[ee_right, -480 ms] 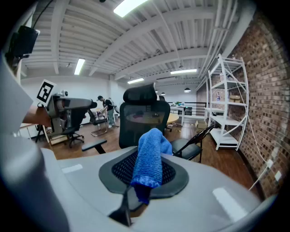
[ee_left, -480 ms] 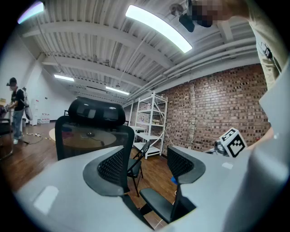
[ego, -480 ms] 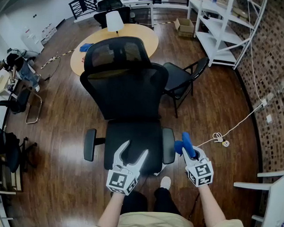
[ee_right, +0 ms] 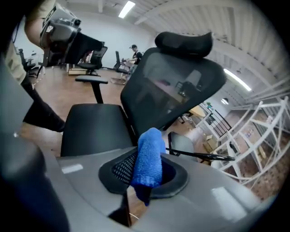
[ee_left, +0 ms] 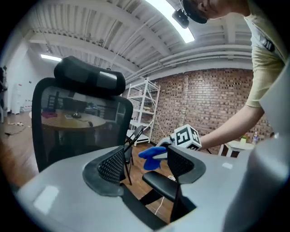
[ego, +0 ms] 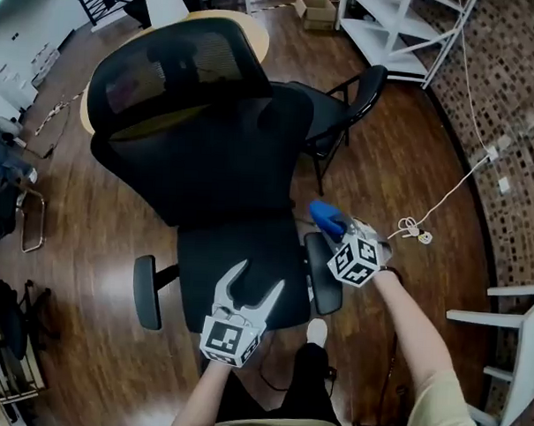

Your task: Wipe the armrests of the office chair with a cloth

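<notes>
Right claw (ego: pixel 335 227) is clamped on the blue cloth (ego: pixel 325 215). The cloth is a rolled wad pinched mid-length, so a thick nub sticks out past the tips as the wiping face. It's fuzzy terry-type fabric and soft, so it should conform to the pad.

The cloth hangs just above the rear end of the office chair's right armrest (ego: pixel 322 285). The left claw's view shows a gap, so no contact. My read: land at the back, then drag forward along the pad.

The armrest is a narrow black pad with rounded ends and a smooth matte top, just beside the seat (ego: pixel 238 268).

Left claw (ego: pixel 256 282) is wide open with nothing between the jaws, parked over the seat front. That keeps it clear of the wipe path, and it could brace the chair if it swivels.

Left armrest (ego: pixel 146 291) is well apart from the cloth, so it comes second. Backrest (ego: pixel 200 116) is black mesh and tilted.
</notes>
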Available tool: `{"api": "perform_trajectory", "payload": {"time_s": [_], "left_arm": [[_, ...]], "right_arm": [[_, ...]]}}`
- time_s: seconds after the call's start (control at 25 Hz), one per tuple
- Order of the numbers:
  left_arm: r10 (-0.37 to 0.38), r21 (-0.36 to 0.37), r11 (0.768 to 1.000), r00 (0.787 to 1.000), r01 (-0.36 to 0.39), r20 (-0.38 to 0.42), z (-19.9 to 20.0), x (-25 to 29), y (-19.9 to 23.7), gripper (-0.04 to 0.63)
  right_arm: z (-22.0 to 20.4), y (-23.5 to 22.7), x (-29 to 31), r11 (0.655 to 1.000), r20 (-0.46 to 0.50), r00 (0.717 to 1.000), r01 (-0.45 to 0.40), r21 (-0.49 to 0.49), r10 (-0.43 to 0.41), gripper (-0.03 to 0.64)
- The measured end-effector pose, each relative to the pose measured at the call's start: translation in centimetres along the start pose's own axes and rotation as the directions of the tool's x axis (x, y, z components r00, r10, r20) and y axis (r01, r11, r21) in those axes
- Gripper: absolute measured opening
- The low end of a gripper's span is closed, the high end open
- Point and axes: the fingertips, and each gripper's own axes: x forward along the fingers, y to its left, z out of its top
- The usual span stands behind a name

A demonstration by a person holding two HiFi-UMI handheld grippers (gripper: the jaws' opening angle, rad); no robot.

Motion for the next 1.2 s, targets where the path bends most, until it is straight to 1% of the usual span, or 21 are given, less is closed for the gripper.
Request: {"api": "perform_trajectory", "payload": {"time_s": [0.04, 0.08, 0.12, 0.16, 0.2, 0.24, 0.28, 0.36, 0.44, 0.56, 0.72, 0.8, 0.84, 0.88, 0.92, 0.96, 1.0, 1.08, 1.12, 1.16, 1.2], "left_arm": [[-0.018, 0.009, 1.000, 1.000, 0.018, -0.016, -0.6, 0.1, 0.4, 0.279], [-0.030, 0.018, 0.999, 0.999, 0.031, -0.030, -1.0, 0.0, 0.8, 0.279], [-0.038, 0.023, 0.999, 0.998, 0.039, -0.040, -1.3, -0.1, 1.2, 0.279], [-0.042, 0.024, 0.999, 0.998, 0.043, -0.046, -1.5, -0.2, 1.5, 0.279], [-0.044, 0.022, 0.999, 0.998, 0.045, -0.048, -1.6, -0.3, 1.8, 0.279], [-0.044, 0.018, 0.999, 0.998, 0.045, -0.048, -1.7, -0.2, 2.0, 0.279], [-0.042, 0.014, 0.999, 0.998, 0.043, -0.045, -1.6, -0.2, 2.2, 0.278], [-0.037, 0.004, 0.999, 0.999, 0.037, -0.035, -1.4, -0.2, 2.5, 0.275], [-0.032, -0.007, 0.999, 0.999, 0.032, -0.029, -1.1, -0.3, 2.6, 0.275], [-0.028, -0.021, 0.999, 0.999, 0.028, -0.020, -0.9, 0.0, 2.3, 0.275], [-0.033, -0.039, 0.999, 0.999, 0.032, -0.018, -1.1, 0.5, 1.8, 0.275], [-0.038, -0.039, 0.999, 0.999, 0.037, -0.020, -1.2, 0.9, 1.6, 0.275], [-0.041, -0.038, 0.998, 0.999, 0.040, -0.022, -1.2, 1.1, 1.4, 0.275], [-0.043, -0.037, 0.998, 0.999, 0.042, -0.023, -1.2, 1.3, 1.2, 0.275], [-0.045, -0.035, 0.998, 0.999, 0.045, -0.023, -1.1, 1.4, 1.0, 0.275], [-0.047, -0.033, 0.998, 0.999, 0.046, -0.022, -1.1, 1.4, 0.9, 0.275], [-0.046, -0.031, 0.998, 0.999, 0.045, -0.021, -1.1, 1.4, 0.8, 0.275], [-0.040, -0.032, 0.999, 0.999, 0.039, -0.019, -1.0, 1.3, 0.9, 0.275], [-0.035, -0.034, 0.999, 0.999, 0.035, -0.021, -1.0, 1.3, 1.0, 0.275], [-0.031, -0.036, 0.999, 0.999, 0.031, -0.024, -1.0, 1.1, 1.1, 0.275], [-0.029, -0.037, 0.999, 0.999, 0.028, -0.028, -1.0, 1.0, 1.1, 0.275]], "right_arm": [[0.2, 0.9, 1.4, 0.998, -0.015, 0.998, -0.060, -0.035, 0.059, 0.051], [0.4, 2.2, 2.6, 0.988, -0.032, 0.991, -0.134, -0.079, 0.132, 0.051], [0.4, 3.8, 3.5, 0.968, -0.059, 0.977, -0.209, -0.138, 0.203, 0.049], [0.1, 5.3, 4.2, 0.942, -0.096, 0.963, -0.268, -0.200, 0.253, 0.048], [-0.4, 6.5, 4.6, 0.919, -0.132, 0.951, -0.305, -0.249, 0.280, 0.046], [-0.9, 7.4, 4.6, 0.904, -0.155, 0.944, -0.325, -0.276, 0.292, 0.044], [-1.2, 8.2, 4.2, 0.897, -0.166, 0.939, -0.338, -0.285, 0.301, 0.044], [-1.7, 10.0, 2.9, 0.889, -0.163, 0.929, -0.366, -0.275, 0.332, 0.043], [-2.2, 12.7, 0.9, 0.876, -0.148, 0.912, -0.408, -0.255, 0.382, 0.043], [-3.5, 18.2, -3.2, 0.843, -0.125, 0.873, -0.488, -0.225, 0.472, 0.042], [-4.8, 24.7, -8.1, 0.799, -0.108, 0.820, -0.573, -0.184, 0.563, 0.041], [-5.5, 26.5, -9.6, 0.772, -0.111, 0.789, -0.614, -0.163, 0.604, 0.041], [-5.7, 26.8, -10.1, 0.759, -0.112, 0.774, -0.633, -0.154, 0.623, 0.041], [-5.9, 26.5, -10.6, 0.752, -0.107, 0.765, -0.643, -0.142, 0.635, 0.041], [-5.7, 25.1, -10.7, 0.760, -0.088, 0.770, -0.638, -0.124, 0.632, 0.041], [-5.2, 22.8, -10.4, 0.786, -0.057, 0.792, -0.610, -0.095, 0.608, 0.041], [-4.5, 19.5, -9.8, 0.827, -0.021, 0.829, -0.559, -0.060, 0.559, 0.041], [-3.0, 11.8, -7.4, 0.914, 0.028, 0.914, -0.405, 0.006, 0.405, 0.041], [-2.5, 8.2, -5.9, 0.947, 0.030, 0.947, -0.319, 0.028, 0.319, 0.041], [-2.0, 5.1, -4.3, 0.970, 0.022, 0.971, -0.240, 0.044, 0.240, 0.041], [-1.7, 2.6, -2.8, 0.983, 0.007, 0.985, -0.172, 0.061, 0.172, 0.041]]}}
